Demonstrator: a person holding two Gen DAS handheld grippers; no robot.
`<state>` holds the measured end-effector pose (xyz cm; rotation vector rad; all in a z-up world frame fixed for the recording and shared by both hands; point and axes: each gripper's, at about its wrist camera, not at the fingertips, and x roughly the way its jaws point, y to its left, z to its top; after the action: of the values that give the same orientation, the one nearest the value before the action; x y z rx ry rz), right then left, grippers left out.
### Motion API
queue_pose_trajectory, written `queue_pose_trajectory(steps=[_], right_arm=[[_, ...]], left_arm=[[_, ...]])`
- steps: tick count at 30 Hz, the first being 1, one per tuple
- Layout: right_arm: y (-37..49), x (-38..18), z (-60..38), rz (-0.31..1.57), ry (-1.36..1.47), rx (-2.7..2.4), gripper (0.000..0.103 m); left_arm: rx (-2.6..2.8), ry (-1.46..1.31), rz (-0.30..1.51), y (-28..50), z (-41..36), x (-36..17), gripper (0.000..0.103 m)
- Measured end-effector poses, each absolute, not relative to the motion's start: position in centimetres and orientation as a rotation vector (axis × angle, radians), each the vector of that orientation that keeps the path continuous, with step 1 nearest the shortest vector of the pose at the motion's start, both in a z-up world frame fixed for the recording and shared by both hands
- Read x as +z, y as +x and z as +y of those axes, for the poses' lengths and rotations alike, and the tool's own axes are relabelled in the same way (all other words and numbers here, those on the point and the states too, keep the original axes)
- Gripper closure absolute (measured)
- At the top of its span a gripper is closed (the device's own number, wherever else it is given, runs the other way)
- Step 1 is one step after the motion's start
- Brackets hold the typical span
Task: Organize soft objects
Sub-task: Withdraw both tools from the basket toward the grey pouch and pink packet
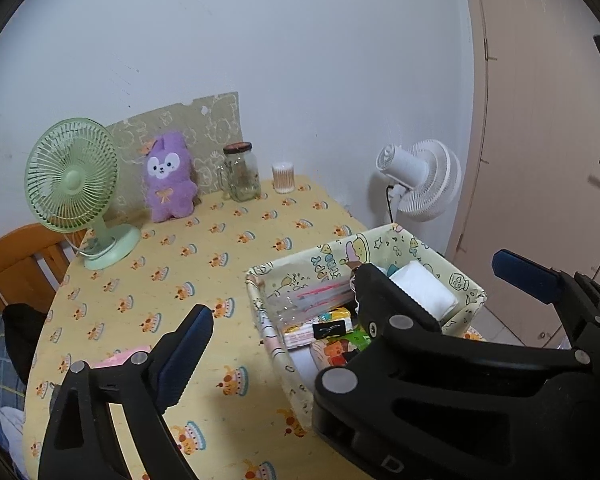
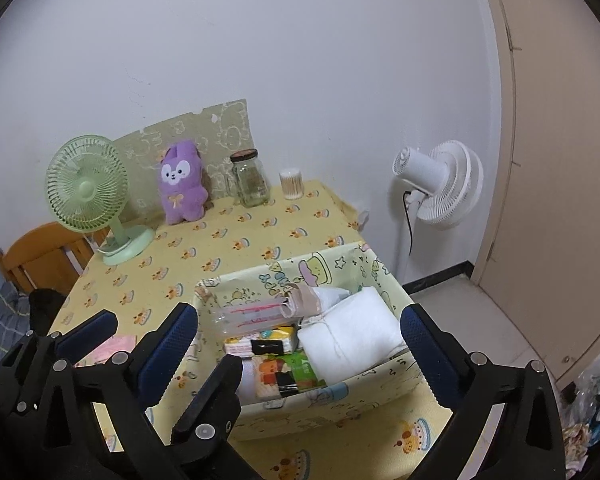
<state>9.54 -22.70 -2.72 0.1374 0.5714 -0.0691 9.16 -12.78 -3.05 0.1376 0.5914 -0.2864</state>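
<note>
Both hand-held grippers released, left and right, nothing gripped. We'd grab pink item, lower left, then drop into basket.

A: What stands along the back of the desk?

B: A green fan at the left, then a glass jar with a dark lid, and just beside it a small tub of cotton swabs. A patterned board leans against the white wall behind them.

A: And the desk itself?

B: Covered in a yellow cloth printed with little cakes.

A: Anything off the desk?

B: A white standing fan at the right, its cord hanging down, near a beige door. At the left, a wooden chair with dark clothing by it.
</note>
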Motion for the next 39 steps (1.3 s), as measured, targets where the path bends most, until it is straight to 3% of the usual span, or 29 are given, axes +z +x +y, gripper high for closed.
queue_pose_trajectory(steps=[16, 39], right_arm=[[6.9, 0.2, -18.4, 0.507, 0.081, -0.041, 0.000], [8.7, -2.2, -11.5, 0.525, 0.090, 0.047, 0.000]], left_arm=[[-0.275, 0.107, 0.509, 6.6, -8.6, -0.9, 0.009], [-0.185, 0.065, 0.543, 7.5, -1.7, -3.2, 0.011]])
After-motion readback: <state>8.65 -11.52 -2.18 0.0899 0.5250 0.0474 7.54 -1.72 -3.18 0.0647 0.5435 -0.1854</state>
